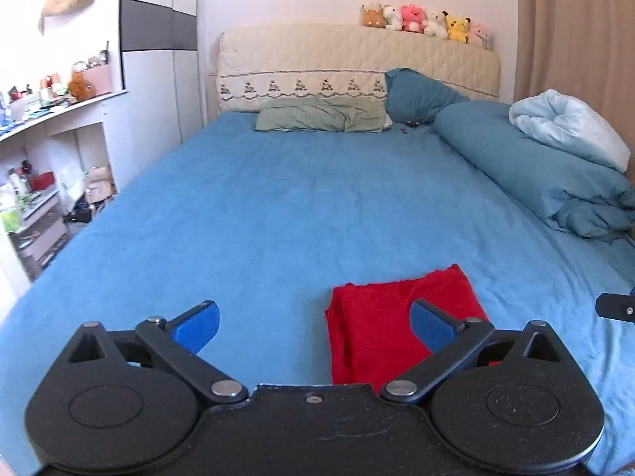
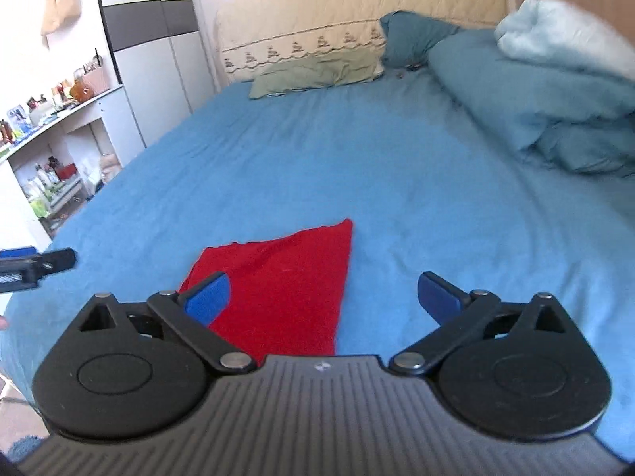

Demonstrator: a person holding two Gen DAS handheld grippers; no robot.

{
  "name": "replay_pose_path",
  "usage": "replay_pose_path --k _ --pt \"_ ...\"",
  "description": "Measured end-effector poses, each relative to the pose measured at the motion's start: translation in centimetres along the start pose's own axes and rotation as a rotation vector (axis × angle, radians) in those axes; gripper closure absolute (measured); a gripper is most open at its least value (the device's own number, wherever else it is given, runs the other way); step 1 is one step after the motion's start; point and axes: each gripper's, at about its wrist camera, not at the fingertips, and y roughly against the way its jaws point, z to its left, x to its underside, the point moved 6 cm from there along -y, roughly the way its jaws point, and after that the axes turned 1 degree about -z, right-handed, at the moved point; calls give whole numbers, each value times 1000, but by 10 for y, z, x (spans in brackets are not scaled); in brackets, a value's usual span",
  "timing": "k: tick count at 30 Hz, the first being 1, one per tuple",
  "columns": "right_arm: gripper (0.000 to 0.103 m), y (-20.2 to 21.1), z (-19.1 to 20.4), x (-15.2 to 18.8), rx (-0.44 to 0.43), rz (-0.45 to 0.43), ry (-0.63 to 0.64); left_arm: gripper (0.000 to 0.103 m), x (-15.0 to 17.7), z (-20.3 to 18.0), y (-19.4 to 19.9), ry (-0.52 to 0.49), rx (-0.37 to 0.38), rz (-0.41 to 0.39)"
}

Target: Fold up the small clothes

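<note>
A small red garment [image 1: 381, 325] lies folded and flat on the blue bed sheet [image 1: 297, 206], near the bed's front edge. My left gripper [image 1: 315, 327] is open and empty, held above the sheet with its right finger over the garment's near part. In the right wrist view the same red garment [image 2: 285, 289] lies under and ahead of my right gripper [image 2: 323, 297], which is open and empty. The tip of the left gripper [image 2: 35, 265] shows at the left edge there, and the right gripper's tip [image 1: 617, 305] shows at the right edge of the left wrist view.
A rolled blue duvet [image 1: 535, 166] with a pale blanket [image 1: 571, 123] lies along the bed's right side. Green [image 1: 321, 115] and blue pillows [image 1: 416, 93] rest at the headboard, plush toys [image 1: 424, 22] on top. Cluttered shelves [image 1: 47, 150] stand left of the bed.
</note>
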Motion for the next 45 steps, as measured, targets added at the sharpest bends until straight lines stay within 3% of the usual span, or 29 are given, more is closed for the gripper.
replay_pose_path --k 6,13,21,45 --pt "0 68 28 14 73 26 42 0 17 -2 67 -8 -33 18" --pt "0 109 55 60 126 108 99 0 55 -8 102 -5 -21 60" --pt "0 121 63 94 142 159 81 0 82 -21 115 -55 -9 93" --pt "0 126 56 93 149 147 63 0 78 -24 129 -64 -10 44"
